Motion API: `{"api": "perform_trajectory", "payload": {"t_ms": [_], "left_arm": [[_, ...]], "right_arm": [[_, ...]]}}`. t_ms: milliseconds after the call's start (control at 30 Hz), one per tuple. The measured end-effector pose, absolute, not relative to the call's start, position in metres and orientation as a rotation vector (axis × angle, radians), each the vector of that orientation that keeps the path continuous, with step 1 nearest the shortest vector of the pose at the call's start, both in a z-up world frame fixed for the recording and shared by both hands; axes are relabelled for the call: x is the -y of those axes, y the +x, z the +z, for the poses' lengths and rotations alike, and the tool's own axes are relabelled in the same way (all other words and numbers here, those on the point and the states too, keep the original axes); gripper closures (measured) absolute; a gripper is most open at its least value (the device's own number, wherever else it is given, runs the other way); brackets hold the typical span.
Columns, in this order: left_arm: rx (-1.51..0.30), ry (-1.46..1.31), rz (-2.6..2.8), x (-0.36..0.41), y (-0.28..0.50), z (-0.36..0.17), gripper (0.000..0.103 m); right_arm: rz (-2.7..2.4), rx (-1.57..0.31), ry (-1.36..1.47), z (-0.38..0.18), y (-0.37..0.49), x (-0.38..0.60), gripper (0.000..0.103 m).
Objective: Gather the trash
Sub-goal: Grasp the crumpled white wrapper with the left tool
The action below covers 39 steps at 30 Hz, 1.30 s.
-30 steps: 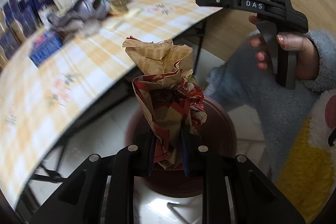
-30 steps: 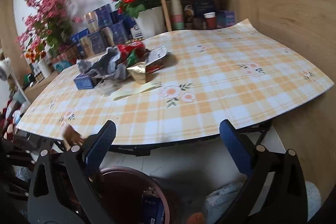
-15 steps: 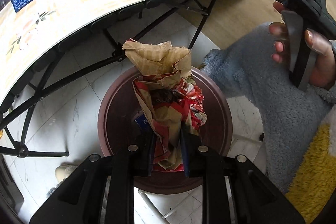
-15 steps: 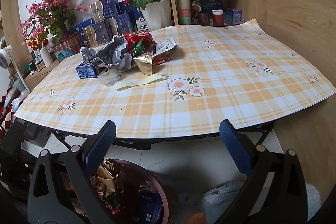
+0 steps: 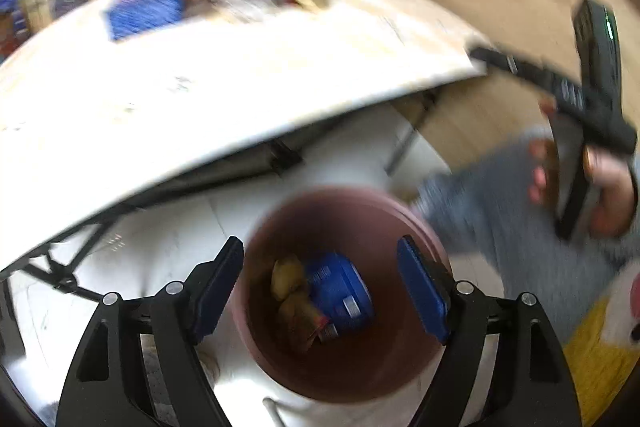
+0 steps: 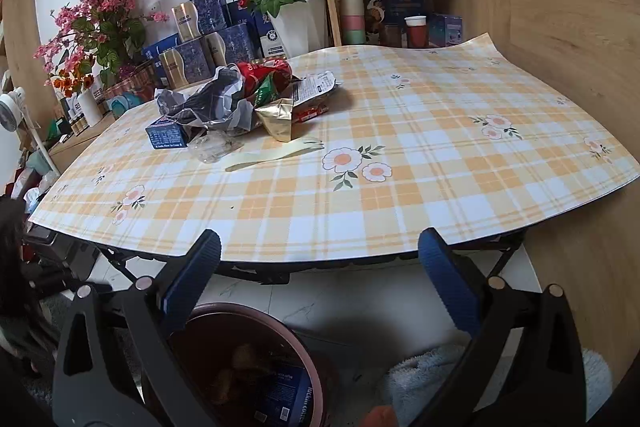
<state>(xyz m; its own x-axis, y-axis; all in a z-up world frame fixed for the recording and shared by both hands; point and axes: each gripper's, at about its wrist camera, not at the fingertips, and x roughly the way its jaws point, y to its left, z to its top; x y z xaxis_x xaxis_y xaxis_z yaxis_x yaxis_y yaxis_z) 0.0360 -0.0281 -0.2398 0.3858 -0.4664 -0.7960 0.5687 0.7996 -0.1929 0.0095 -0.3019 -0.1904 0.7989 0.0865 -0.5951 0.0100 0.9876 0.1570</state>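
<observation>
My left gripper [image 5: 320,247] hangs over a maroon bin [image 5: 344,199] on the floor. Its jaws are opening and nothing is between them. A crumpled brown and red paper wrapper [image 5: 294,303] lies inside the bin beside a blue box [image 5: 340,291]. My right gripper [image 6: 320,239] stands open and empty in front of the table's near edge, with the bin [image 6: 308,363] below it to the left. On the checked tablecloth [image 6: 400,187] lies a trash pile: a grey foil bag [image 6: 208,103], a red wrapper [image 6: 264,71], a gold packet [image 6: 278,119], a small blue box [image 6: 166,137] and a pale strip [image 6: 272,157].
Flower pots [image 6: 296,23], stacked gift boxes [image 6: 208,39] and a shelf with cups [image 6: 352,19] line the table's far side. A wooden wall [image 6: 568,27] closes the right. Black folding table legs [image 5: 280,155] stand near the bin. A hand [image 5: 608,183] in a fuzzy blue sleeve holds the other gripper.
The left gripper has opened and the paper wrapper it held has dropped into the bin. Its view has swung up toward the table. The right gripper has stayed put.
</observation>
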Motion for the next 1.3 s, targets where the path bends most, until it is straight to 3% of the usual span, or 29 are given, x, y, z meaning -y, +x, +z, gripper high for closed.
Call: {"api": "perform_trajectory", "payload": {"t_ms": [367, 700, 867, 1100, 1133, 1167, 1300], "left_arm": [[-0.882, -0.233, -0.501, -0.031, 0.063, -0.206, 0.024], [-0.839, -0.405, -0.452, -0.012, 0.156, -0.148, 0.025], [-0.869, -0.568, -0.389, -0.001, 0.208, -0.144, 0.037], [-0.927, -0.552, -0.264, 0.015, 0.250, -0.161, 0.050], [-0.935, -0.561, -0.254, 0.014, 0.253, -0.165, 0.057], [-0.940, -0.576, -0.256, 0.013, 0.255, -0.169, 0.074], [-0.936, -0.545, -0.262, 0.012, 0.252, -0.170, 0.083]], "right_arm": [[0.026, -0.660, 0.164, -0.185, 0.015, 0.302, 0.006], [0.068, -0.683, 0.218, -0.190, 0.035, 0.308, 0.006], [0.025, -0.690, 0.223, -0.196, 0.042, 0.312, 0.006], [0.012, -0.696, 0.260, -0.203, 0.048, 0.323, 0.006], [0.010, -0.698, 0.266, -0.204, 0.048, 0.324, 0.006], [0.009, -0.699, 0.271, -0.205, 0.049, 0.325, 0.006], [0.003, -0.694, 0.278, -0.205, 0.050, 0.327, 0.006]]}}
